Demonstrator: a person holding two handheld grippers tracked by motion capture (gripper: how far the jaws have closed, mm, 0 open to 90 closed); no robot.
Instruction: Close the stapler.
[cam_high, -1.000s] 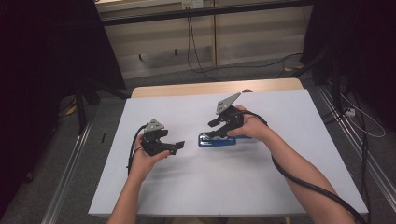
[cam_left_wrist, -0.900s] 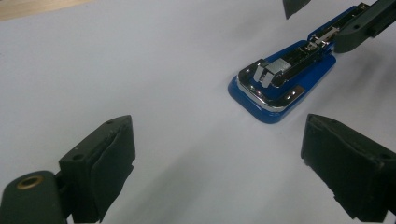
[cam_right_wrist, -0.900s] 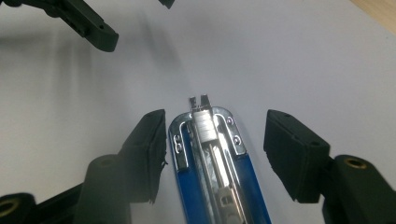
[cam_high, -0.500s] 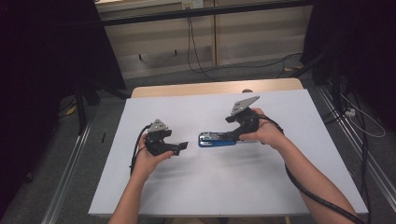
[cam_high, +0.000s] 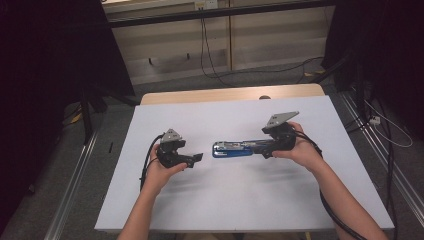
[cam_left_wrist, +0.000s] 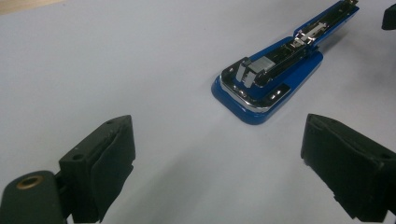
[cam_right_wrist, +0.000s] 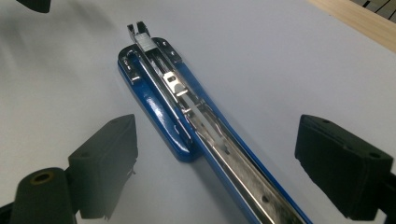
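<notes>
The blue stapler (cam_high: 239, 149) lies swung open flat on the white table (cam_high: 240, 200), between your two grippers. Your right gripper (cam_right_wrist: 219, 172) has just been opening; its jaws stand wide astride the stapler's metal rail without touching it. Your left gripper (cam_left_wrist: 219, 158) is wide, empty, nearby.

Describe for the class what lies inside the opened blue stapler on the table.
The blue stapler lies swung open on the white table. Inside shows a long silver metal channel with a spring strip. Whether staples sit in it cannot be told.
</notes>
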